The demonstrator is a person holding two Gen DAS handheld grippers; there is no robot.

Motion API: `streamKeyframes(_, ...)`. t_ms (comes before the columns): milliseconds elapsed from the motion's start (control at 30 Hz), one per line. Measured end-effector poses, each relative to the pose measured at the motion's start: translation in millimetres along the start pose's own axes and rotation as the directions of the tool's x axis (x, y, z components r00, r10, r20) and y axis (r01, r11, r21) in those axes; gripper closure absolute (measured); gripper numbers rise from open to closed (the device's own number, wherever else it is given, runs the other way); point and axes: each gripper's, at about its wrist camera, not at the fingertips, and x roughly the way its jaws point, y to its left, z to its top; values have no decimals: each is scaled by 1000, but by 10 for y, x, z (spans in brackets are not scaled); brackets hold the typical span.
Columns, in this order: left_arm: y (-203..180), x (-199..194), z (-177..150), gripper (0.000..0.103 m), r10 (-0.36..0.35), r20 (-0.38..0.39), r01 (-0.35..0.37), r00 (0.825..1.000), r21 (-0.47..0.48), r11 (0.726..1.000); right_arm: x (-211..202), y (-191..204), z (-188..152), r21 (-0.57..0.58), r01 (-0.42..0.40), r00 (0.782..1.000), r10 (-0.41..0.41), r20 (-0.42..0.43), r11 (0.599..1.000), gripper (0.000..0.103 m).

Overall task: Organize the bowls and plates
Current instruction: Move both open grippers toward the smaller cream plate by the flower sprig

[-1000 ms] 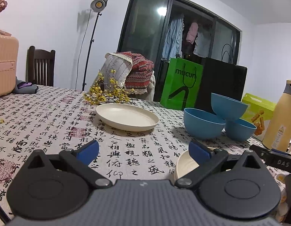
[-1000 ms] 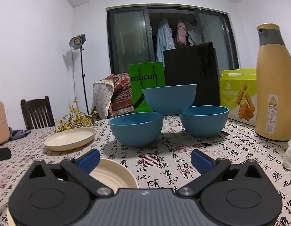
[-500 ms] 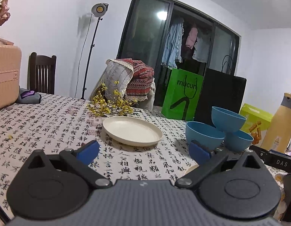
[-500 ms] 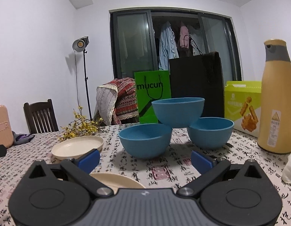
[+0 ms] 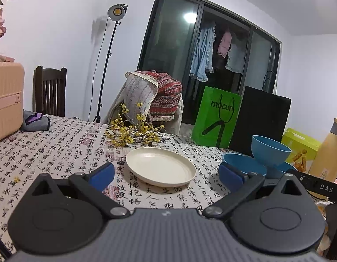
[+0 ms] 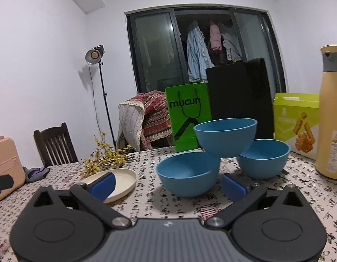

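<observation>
Cream plate (image 5: 160,167) flat on the table (image 5: 59,144), left of three blue bowls (image 6: 225,137), one perched atop two. Second plate, seen near the grippers a second ago, now out of view. Left gripper (image 5: 166,175) and right gripper (image 6: 168,185) wide, empty, raised. Nothing stacked yet.

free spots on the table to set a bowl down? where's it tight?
Free: bare cloth between the cream plate and the suitcase, and in front of the plate. Tight: three blue bowls stacked beside the yellow bottle and snack box; green bag and black bag behind.
</observation>
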Motion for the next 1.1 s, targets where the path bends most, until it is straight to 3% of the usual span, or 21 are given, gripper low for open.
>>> streamKeyframes(1100,393,721,589,0,67,-53,-72,996,-94,993,876,766,484,-4,-77,986,75,-151,997,0)
